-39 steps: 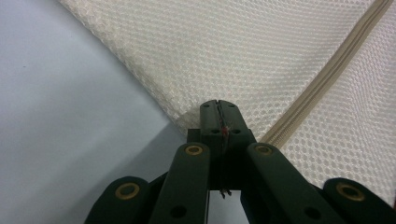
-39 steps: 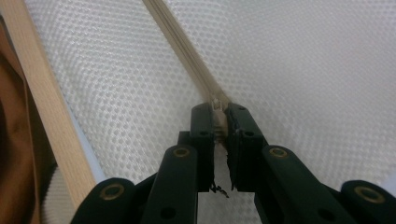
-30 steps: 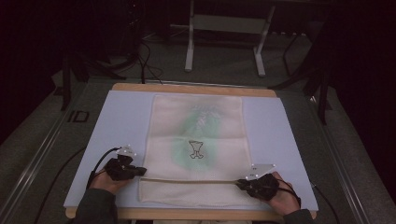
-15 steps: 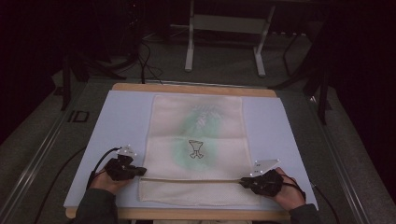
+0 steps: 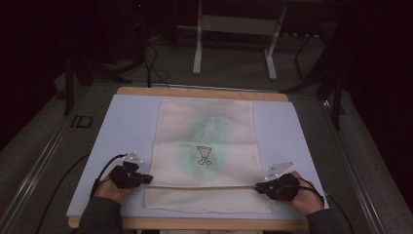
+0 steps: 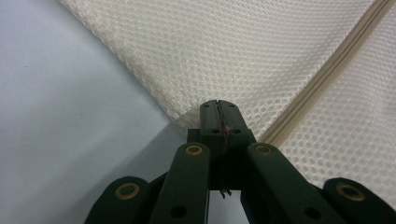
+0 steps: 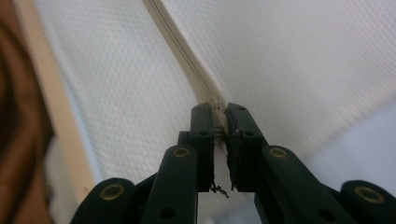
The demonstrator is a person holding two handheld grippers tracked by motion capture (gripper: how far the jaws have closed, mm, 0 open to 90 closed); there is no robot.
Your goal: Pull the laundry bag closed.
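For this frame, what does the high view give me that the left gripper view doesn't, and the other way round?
High view alone: the whole mesh bag lying flat on the pale blue mat, the green item with a small printed figure showing through it, the right tool at the zipper's other end, both hands, and the wooden table edge.
Left gripper view alone: the honeycomb weave up close, and the left tool with its jaws shut on the bag's edge beside the zipper.
Shared: the bag, zipper, mat and left tool.
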